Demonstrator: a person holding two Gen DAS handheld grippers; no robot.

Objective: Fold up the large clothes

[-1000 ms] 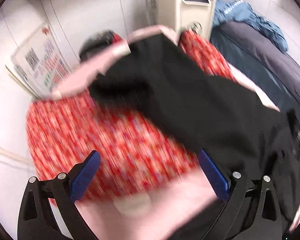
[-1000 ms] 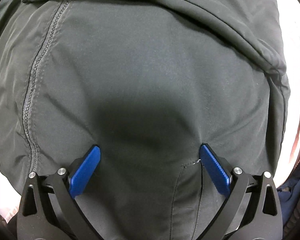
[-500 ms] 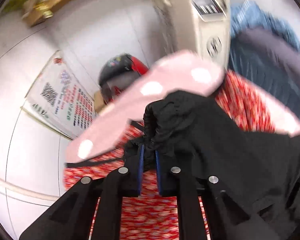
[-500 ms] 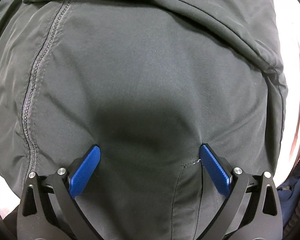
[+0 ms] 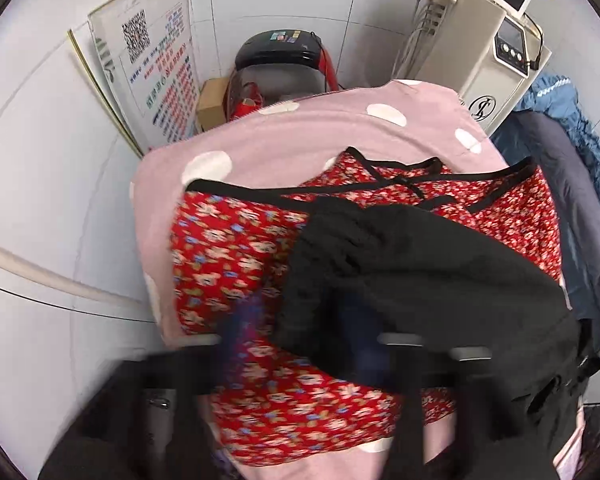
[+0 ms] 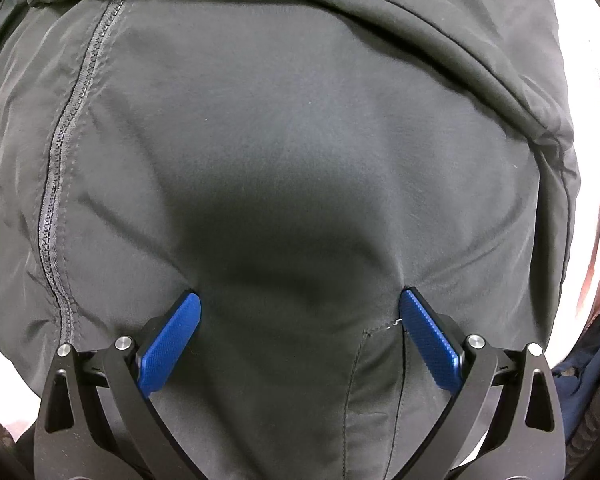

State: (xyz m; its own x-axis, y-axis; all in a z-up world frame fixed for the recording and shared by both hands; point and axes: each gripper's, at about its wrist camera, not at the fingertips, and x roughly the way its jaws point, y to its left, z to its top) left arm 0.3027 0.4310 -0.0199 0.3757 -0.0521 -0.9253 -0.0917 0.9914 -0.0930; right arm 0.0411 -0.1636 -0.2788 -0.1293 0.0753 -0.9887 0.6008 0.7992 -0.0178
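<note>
Two grippers work mid-fold: right gripper [image 6: 299,336], fingers apart, pins the dark jacket [image 6: 300,140] flat, left gripper [image 5: 300,344] blurs at six o'clock, grip untellable, so smoothing seems next.

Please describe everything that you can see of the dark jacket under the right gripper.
The dark jacket fills nearly the whole right wrist view. Its cloth looks smooth, matte and dark grey-green, like a thin woven shell. A closed zipper runs down its left side, and a folded, seamed flap crosses the top. Fine seams run below the middle. It lies spread out with soft creases. The right gripper is open, and both blue fingertips press on the cloth, which puckers there.
</note>
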